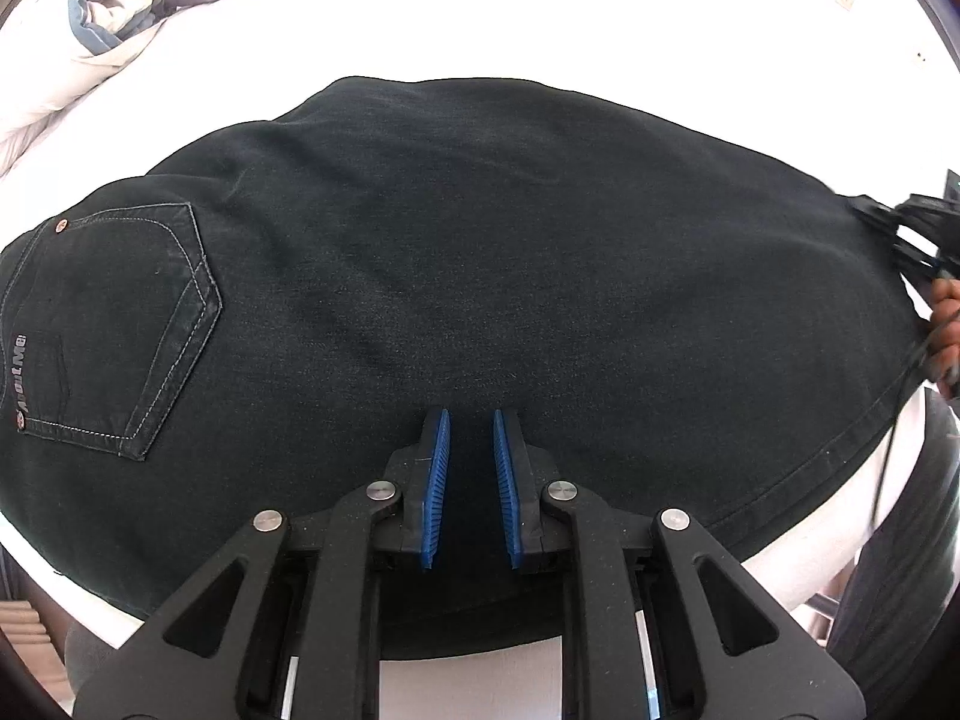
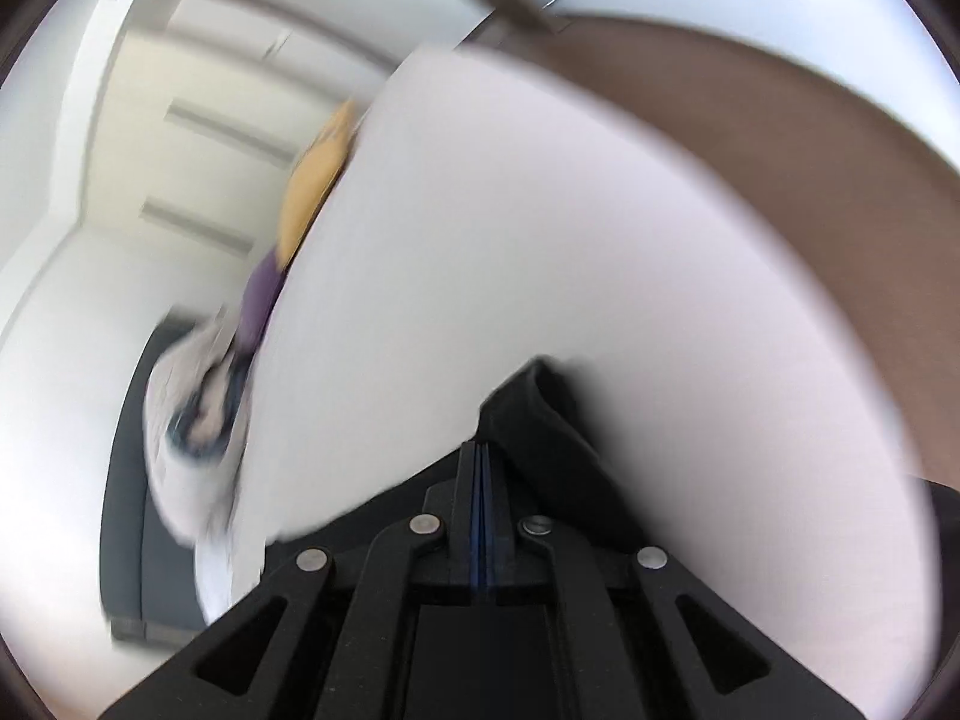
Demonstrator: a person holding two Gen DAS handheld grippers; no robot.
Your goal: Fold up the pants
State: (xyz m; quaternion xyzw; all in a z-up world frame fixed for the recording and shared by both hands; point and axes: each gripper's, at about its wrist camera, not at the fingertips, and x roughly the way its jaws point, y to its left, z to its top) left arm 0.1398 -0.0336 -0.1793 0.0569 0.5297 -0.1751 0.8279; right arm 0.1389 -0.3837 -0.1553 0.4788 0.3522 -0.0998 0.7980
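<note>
Lying flat on the white bed (image 1: pixel 540 30), the dark pants (image 1: pixel 480 252) stretch with their long axis running from the back pocket (image 1: pixel 114 324) at one end to the hemmed leg end (image 1: pixel 840 450) at the other. Taking that pocket as the landmark: the left claw (image 1: pixel 471 420) sits about midway along the pants from it, over the near edge of the cloth, pointing steeply down at the denim. Its blue pads (image 1: pixel 438 480) stand a narrow gap apart, nearly closed; dark cloth shows between them, but I cannot tell whether they pinch a fold or just rest on it.

The right claw (image 2: pixel 483 456) is at the far end from the pocket, by the leg hem, where a hand (image 1: pixel 948 324) shows at the picture's rim. Its own camera is badly blurred, yet the jaws clearly meet, pads pressed flat together, with a dark band of fabric, seemingly the hem, bunched just beside and beyond the tips; whether any of it is caught between the pads I cannot say for sure.

My guess is the coming move carries the leg end towards the pocket end, so the right hand is the nearer one for that, while the left steadies the middle as the crease line
</note>
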